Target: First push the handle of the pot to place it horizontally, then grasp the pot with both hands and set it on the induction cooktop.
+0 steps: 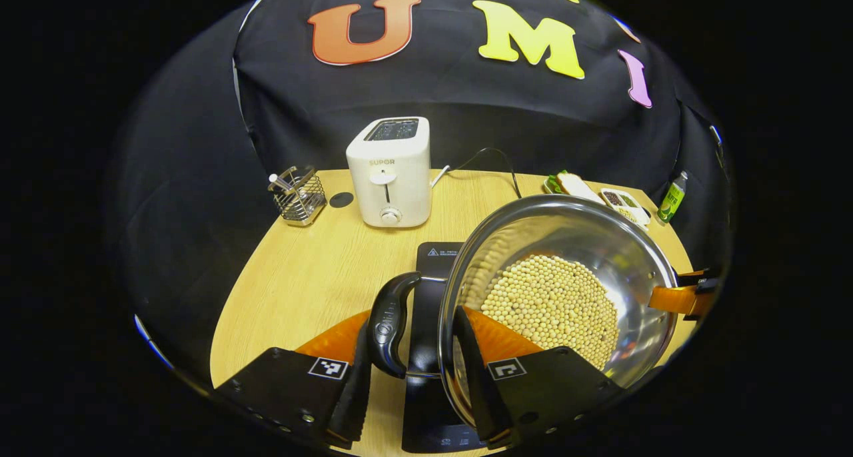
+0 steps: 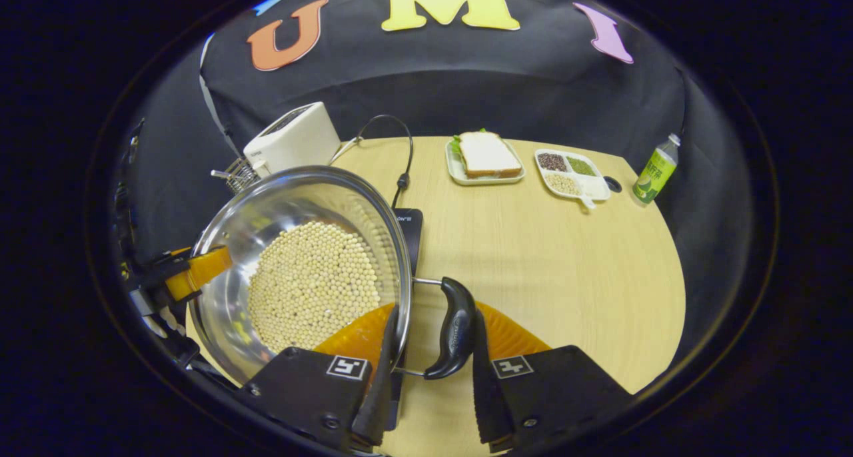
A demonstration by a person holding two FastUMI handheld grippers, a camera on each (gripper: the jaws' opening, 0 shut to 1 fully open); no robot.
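While both tongs straddle its side handles, the steel pot sits over the black induction cooktop, whose slab pokes out from under it on the side toward the middle of the tabletop; whether the pot's base rests on the slab or hangs just above it, I cannot tell. Pale round beans cover its floor. In the left gripper view the left tongs stand apart around one black loop handle — one finger lies outside the handle, the other crosses the pot's rim and reaches inside the wall. The handle seems to touch the outer finger, but a firm clamp cannot be confirmed. The right gripper view shows the same on the opposite side: the right tongs bracket the other black handle, with one finger inside the rim and one outside, a slim gap showing beside the handle. Each view also catches the far gripper at the pot's opposite rim.

Beyond the pot, toward the tabletop's far edge, stand a white toaster with its cord and a wire basket — both near the far left corner. Along the far right edge lie a sandwich on a plate, a divided dish of grains and a green bottle.
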